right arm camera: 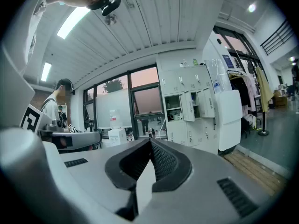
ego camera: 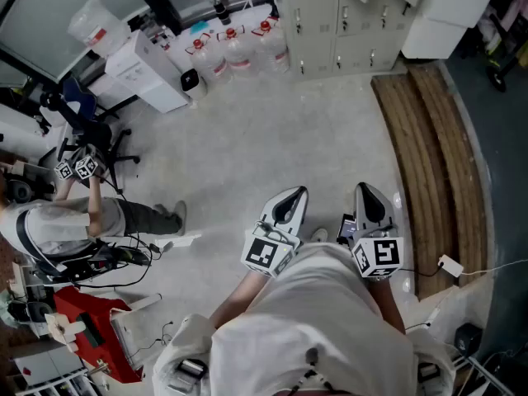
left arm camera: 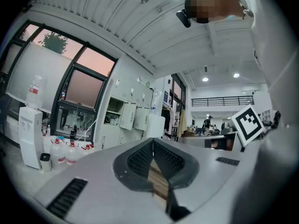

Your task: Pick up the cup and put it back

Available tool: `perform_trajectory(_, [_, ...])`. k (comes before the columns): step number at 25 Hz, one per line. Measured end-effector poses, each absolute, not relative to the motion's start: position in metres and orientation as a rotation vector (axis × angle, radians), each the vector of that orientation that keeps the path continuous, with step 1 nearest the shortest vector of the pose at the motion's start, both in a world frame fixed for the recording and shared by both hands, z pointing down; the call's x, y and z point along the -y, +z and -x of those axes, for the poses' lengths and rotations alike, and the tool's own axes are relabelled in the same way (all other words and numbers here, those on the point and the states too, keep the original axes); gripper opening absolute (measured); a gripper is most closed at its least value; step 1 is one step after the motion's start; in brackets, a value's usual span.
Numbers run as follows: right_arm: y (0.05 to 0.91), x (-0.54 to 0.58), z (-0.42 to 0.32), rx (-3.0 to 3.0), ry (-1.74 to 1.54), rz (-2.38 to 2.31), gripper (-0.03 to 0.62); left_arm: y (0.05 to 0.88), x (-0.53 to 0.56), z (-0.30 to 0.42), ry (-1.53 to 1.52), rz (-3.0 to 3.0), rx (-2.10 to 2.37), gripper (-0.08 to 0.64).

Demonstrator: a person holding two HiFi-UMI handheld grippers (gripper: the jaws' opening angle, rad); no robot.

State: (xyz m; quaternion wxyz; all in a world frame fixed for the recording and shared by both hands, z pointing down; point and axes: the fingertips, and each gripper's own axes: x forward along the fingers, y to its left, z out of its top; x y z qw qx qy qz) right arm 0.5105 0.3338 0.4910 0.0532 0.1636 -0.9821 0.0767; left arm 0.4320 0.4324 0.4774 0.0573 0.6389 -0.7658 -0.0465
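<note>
Left gripper [ego camera: 295, 193], right gripper [ego camera: 364, 190], both closed, empty

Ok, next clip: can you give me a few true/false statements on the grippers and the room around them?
1. The left gripper and right gripper are both shut, with nothing between the jaws. True.
2. The right gripper holds a cup. False: it is empty, and no cup shows in any view.
3. Jugs stand on the floor beside the lockers. True.
4. The wooden strip lies at the left of the head view. False: it runs along the right.
5. A second person is in the room. True, at the left of the head view.
</note>
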Motion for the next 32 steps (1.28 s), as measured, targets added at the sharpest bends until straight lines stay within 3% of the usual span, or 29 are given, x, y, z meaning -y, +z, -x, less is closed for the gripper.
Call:
perform_trajectory(18, [0.503, -0.316, -0.500, 2.929, 0.243, -0.612, 0.025, 0.485, -0.401, -0.416, -0.150, -2.034, 2.219, 0.009])
perform_trajectory(32, [0.487, -0.291, -0.364, 2.949, 0.218, -0.657, 0.026, 0.468, -0.379, -0.261, -0.194, -2.036, 2.259, 0.009])
